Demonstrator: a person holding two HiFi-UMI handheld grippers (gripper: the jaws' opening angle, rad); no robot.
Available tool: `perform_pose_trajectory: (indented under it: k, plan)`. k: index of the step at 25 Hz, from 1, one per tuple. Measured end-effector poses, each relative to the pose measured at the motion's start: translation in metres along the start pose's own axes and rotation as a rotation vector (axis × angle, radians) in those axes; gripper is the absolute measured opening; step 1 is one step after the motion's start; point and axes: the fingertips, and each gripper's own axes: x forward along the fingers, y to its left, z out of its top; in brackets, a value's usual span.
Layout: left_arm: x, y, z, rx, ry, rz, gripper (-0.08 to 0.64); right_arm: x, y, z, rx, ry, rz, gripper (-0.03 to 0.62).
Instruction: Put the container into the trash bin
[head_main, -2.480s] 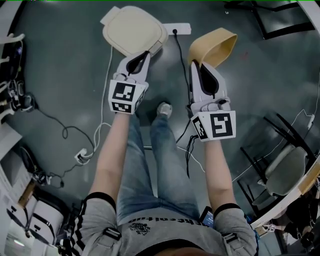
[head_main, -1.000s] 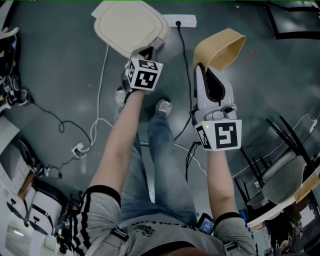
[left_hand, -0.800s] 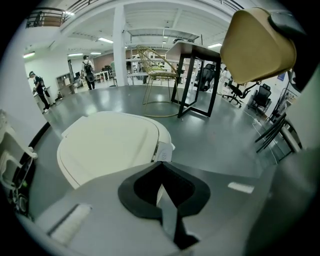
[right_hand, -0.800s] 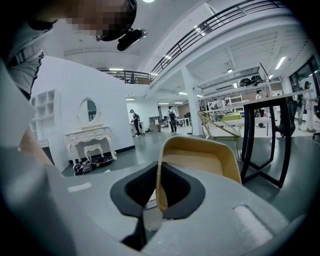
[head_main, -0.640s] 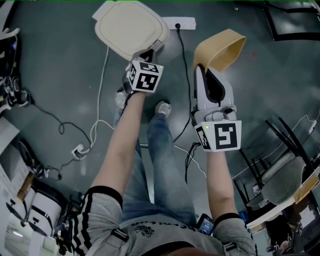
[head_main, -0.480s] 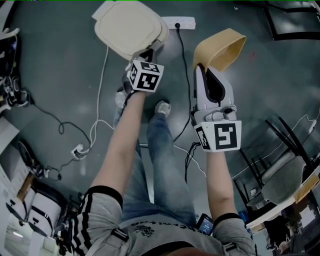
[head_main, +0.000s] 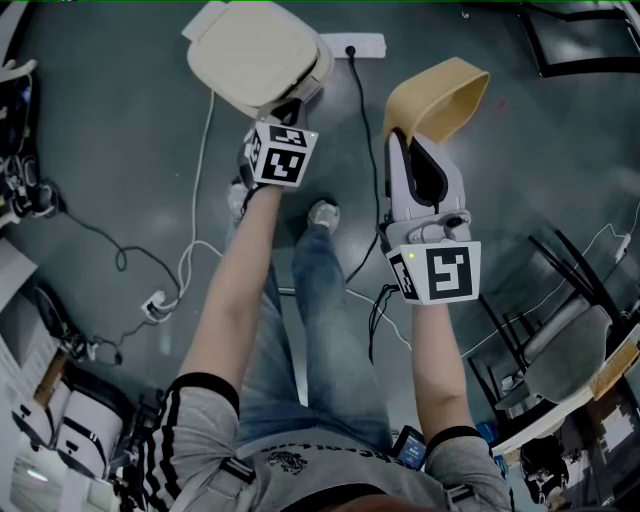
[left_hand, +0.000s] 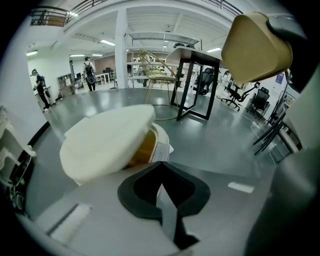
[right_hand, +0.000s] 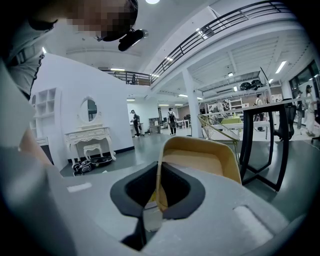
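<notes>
A cream trash bin stands on the grey floor at the top of the head view. My left gripper is at its near edge, jaws shut on the edge of the lid. In the left gripper view the lid is tilted up and a tan inside shows under it, just beyond my left gripper. My right gripper is shut on the rim of a tan container, held in the air to the right of the bin. The container rises from my right gripper and shows upper right as container.
A white power strip lies behind the bin, with cables trailing over the floor. The person's shoe is below the grippers. Chairs stand at the right. A black table stands beyond the bin.
Since 2.5 s ago my left gripper has rolled over and risen at the bin's edge, lifting the lid. Over the last second both grippers and the container have hardly moved.
</notes>
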Motion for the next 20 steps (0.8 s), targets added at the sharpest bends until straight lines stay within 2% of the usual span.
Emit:
perform_pose_trajectory:
  k: [10,20]
  plan:
    - [-0.037,0.028,0.012,-0.085,-0.097,0.029,0.012,0.003,0.018,0.013,-0.010,-0.017,0.008,0.021]
    - [-0.082,0.061,0.036,-0.099,-0.218,0.027,0.012,0.019,0.050,0.026,-0.015,-0.035,0.029,0.020]
